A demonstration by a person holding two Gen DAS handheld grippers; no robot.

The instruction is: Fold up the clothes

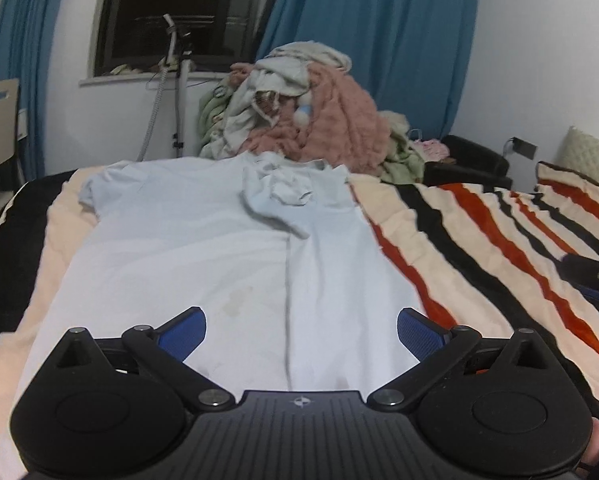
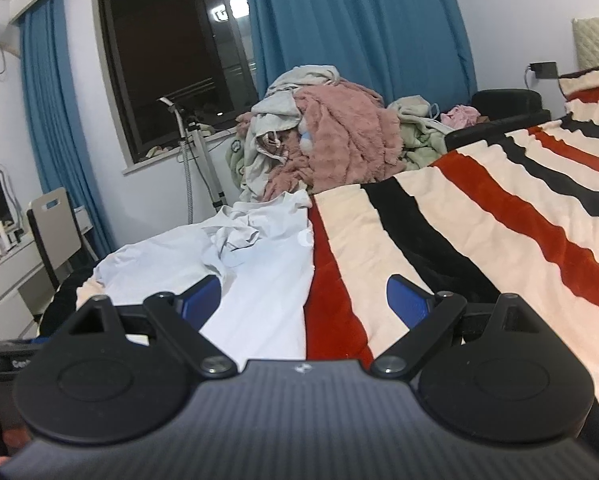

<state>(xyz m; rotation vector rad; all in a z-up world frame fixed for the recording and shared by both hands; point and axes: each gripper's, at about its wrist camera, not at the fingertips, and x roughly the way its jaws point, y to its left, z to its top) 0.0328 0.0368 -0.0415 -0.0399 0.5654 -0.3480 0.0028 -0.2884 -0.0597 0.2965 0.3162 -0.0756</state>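
A pale blue T-shirt (image 1: 203, 248) lies flat on the striped bed, its right side folded inward along a lengthwise crease, with the right sleeve bunched near the collar. It also shows in the right wrist view (image 2: 267, 276). My left gripper (image 1: 301, 330) is open and empty, hovering over the shirt's near hem. My right gripper (image 2: 305, 298) is open and empty, above the shirt's right edge where it meets the blanket. The right gripper's tip also shows at the far right of the left wrist view (image 1: 591, 274).
A striped red, black and cream blanket (image 2: 479, 232) covers the bed. A heap of pink, white and green clothes (image 1: 299, 116) sits at the bed's far end. A garment steamer stand (image 1: 181, 88), a window with blue curtains and a chair (image 2: 53, 236) stand beyond.
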